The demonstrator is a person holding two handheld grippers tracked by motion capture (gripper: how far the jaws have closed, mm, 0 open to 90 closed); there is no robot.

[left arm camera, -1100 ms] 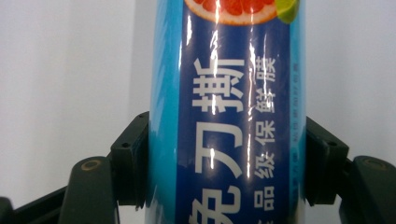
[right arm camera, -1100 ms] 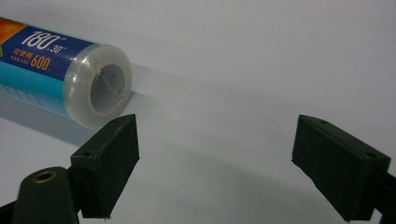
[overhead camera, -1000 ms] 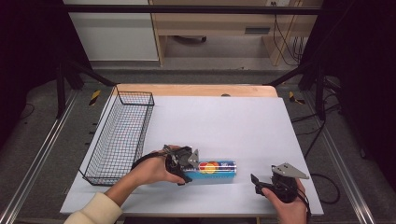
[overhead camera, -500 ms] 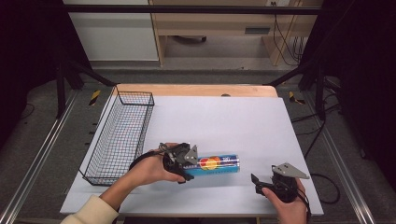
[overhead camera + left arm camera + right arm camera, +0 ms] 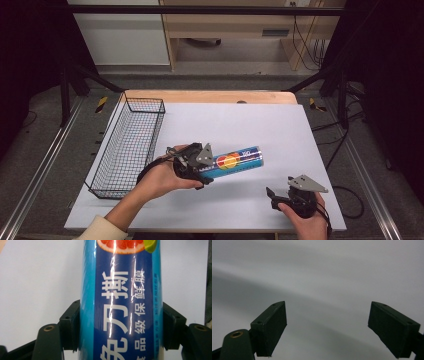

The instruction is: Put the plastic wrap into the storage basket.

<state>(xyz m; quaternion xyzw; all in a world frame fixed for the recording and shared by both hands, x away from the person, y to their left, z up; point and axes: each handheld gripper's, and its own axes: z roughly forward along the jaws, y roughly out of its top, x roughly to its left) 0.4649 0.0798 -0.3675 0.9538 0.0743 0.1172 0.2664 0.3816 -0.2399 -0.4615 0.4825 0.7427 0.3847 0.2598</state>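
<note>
On the white worktop (image 5: 280,125), near its front middle, the left tongs (image 5: 196,167) grip one end of a single blue tube (image 5: 235,161), a roll of cling film by its printed label. The tube's long axis runs from the left tongs toward the right and slightly away from the person, its free end pointing to the worktop's right side; whether it rests on the surface or is lifted off it cannot be told. In the left gripper view the two black jaws press against opposite sides of the tube (image 5: 122,302), which runs straight up the frame, white characters and a fruit picture on its wrapper. One wire basket (image 5: 129,145) stands along the left edge of the worktop, just beside the left hand (image 5: 162,177), its long side running front to back. At the front right, well apart from the tube, the right tongs (image 5: 274,196) are held in the right hand (image 5: 305,220); in the right gripper view their jaws stand wide apart with nothing between them, over bare white surface.
</note>
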